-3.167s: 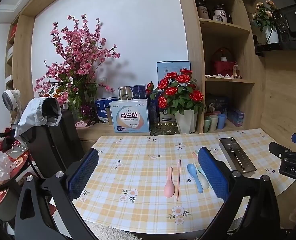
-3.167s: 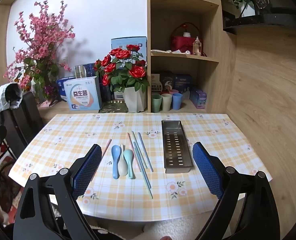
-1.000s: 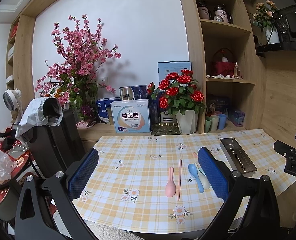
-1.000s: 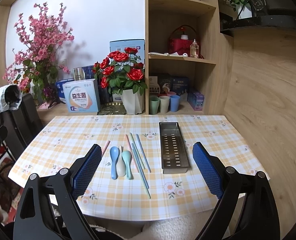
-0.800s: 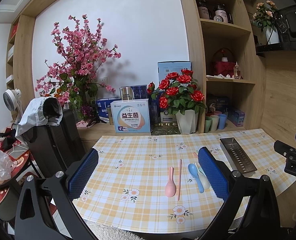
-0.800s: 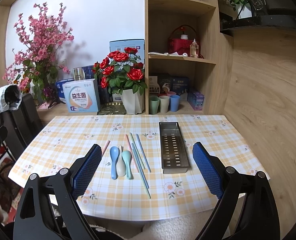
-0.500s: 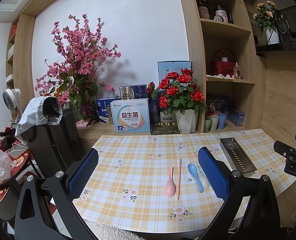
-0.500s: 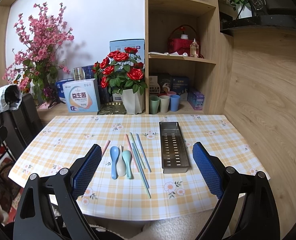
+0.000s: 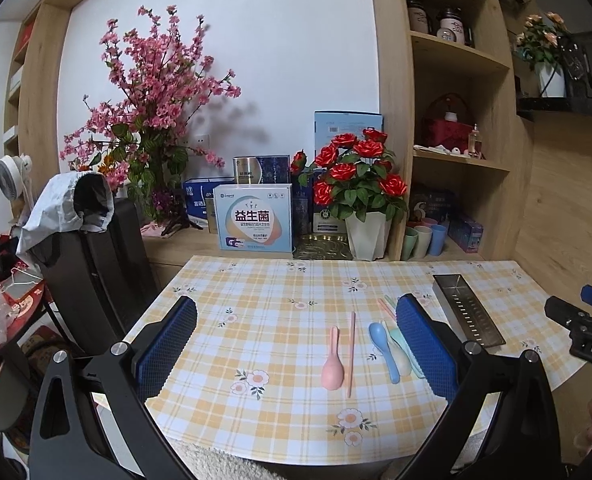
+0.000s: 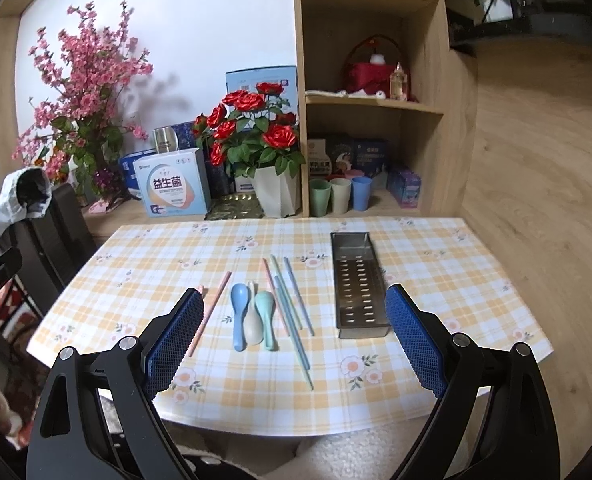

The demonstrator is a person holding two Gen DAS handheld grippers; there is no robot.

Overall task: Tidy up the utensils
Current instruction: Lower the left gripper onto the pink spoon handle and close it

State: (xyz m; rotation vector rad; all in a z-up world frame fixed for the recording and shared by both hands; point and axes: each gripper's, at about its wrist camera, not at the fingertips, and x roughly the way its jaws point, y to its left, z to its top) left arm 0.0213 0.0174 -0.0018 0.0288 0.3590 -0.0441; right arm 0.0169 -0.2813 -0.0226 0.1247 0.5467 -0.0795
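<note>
Both tools hang above the near edge of the desk (image 10: 476,264), each with its fingers spread wide and nothing between them. The left tool (image 9: 296,342) and the right tool (image 10: 292,338) share the same build: black angular frames tipped with blue pads (image 10: 414,340) of dimpled, grid-textured rubber.

The desk wears a glossy cloth of yellow and white checks dotted with small flowers. On it the utensils lie flat, roughly parallel, handles pointing away. A smooth pink spoon (image 9: 333,362) with an oval bowl lies just beside a thin pink chopstick (image 9: 351,354). Further right, three matte plastic spoons sit packed side by side: blue spoon (image 10: 239,312), cream spoon (image 10: 253,320) and green spoon (image 10: 265,312). Beside them lie several slim chopsticks (image 10: 292,312) in pink, green and blue, some crossing.

Right of those, apart from them, stands a long rectangular metal tray (image 10: 358,284), brushed steel with rows of slots cut through its floor.
</note>
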